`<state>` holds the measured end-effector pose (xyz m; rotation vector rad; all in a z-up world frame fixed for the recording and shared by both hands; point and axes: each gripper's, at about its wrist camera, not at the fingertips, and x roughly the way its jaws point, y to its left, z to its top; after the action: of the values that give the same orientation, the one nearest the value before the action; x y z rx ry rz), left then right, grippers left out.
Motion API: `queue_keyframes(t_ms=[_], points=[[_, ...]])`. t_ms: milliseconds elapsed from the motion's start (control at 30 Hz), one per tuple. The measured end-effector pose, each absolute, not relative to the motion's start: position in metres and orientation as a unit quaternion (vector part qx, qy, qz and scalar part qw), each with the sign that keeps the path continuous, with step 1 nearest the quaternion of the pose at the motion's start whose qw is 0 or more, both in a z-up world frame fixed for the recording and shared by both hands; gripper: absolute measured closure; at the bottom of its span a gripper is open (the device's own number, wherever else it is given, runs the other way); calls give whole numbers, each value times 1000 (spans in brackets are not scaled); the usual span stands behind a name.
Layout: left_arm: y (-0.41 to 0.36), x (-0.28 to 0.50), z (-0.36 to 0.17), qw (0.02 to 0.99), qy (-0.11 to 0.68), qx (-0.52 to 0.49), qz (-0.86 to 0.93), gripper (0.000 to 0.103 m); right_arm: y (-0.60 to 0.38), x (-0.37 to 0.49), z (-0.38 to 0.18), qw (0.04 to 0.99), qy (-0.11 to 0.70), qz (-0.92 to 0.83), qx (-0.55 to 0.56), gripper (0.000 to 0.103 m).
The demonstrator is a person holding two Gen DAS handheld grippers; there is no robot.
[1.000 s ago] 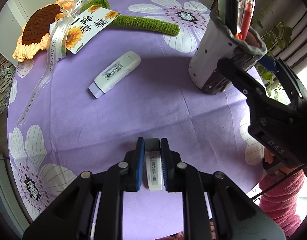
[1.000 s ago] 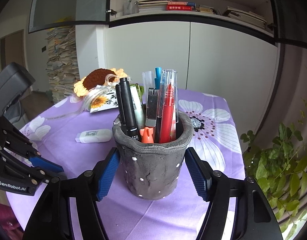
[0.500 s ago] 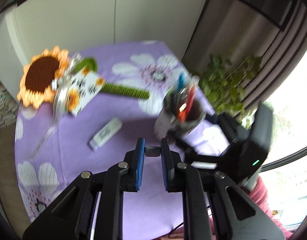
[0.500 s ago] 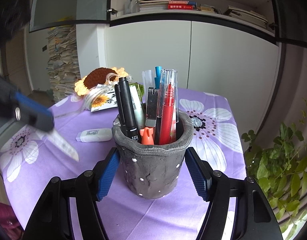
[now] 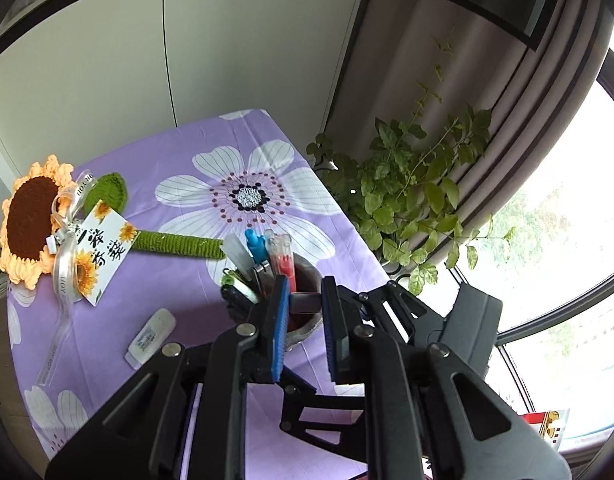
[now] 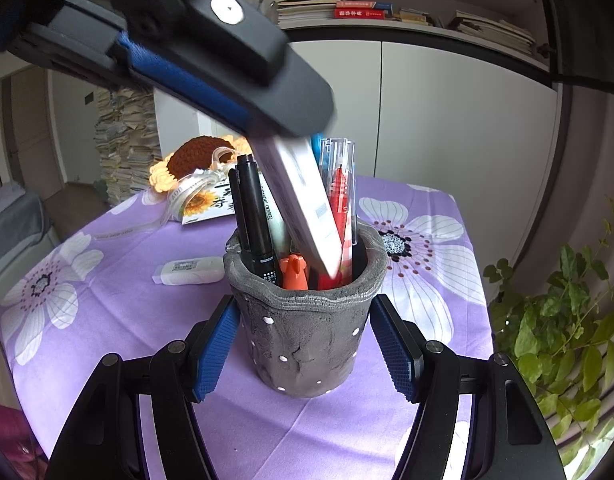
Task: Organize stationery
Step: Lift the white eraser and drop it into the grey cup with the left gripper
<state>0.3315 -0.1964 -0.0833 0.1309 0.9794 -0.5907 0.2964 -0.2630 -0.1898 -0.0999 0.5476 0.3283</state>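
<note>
While the right gripper [image 6: 303,354] stood with its pads pressed to both sides of the grey cup [image 6: 305,332], holding it upright on the purple cloth [image 6: 115,320], the left gripper [image 5: 303,322] hung above the cup's mouth, clamped on a white stick [image 6: 303,204]. That stick was tilted, its lower end level with the rim and among the pens [image 6: 341,200] and black marker [image 6: 257,216] already standing inside; it was not released. Judged from this, most of the stationery was stowed and this piece was nearly in. A second white stick [image 6: 189,271] lay flat on the cloth, left of the cup and well apart from it, and remained to be collected. Farther back lay a crocheted sunflower [image 5: 31,220] with a card [image 5: 101,250], apparently decoration rather than stationery. Beyond the table's edge stood a plant [image 5: 411,192].
</note>
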Motion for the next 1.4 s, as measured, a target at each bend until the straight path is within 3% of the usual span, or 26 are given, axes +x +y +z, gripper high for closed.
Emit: queue_keyframes(t_ms=[633,833,900,967,1200,1400], points=[[-187,345,-87,837,454,36,-302,88,-265,296,-190,948,270,163,-48,34],[-160,343,-71,855,432,31,-285,74,-265,297,-190,948,270,163,-48,34],[-144,341,-69,868,419,39,-262,61,-264,297,-190,948,270,163,-48,34],[-124,341,-71,883,407,51,-230,56,-264,297,-191,948,270,162,-48,34],[-62,356,-122,877,454,72,-140,53,-265,297,-191,948,270,162,-48,34],[-60,368,-168,854,490,107,-140,52,-266,298,-191,947,273,162,-47,34]])
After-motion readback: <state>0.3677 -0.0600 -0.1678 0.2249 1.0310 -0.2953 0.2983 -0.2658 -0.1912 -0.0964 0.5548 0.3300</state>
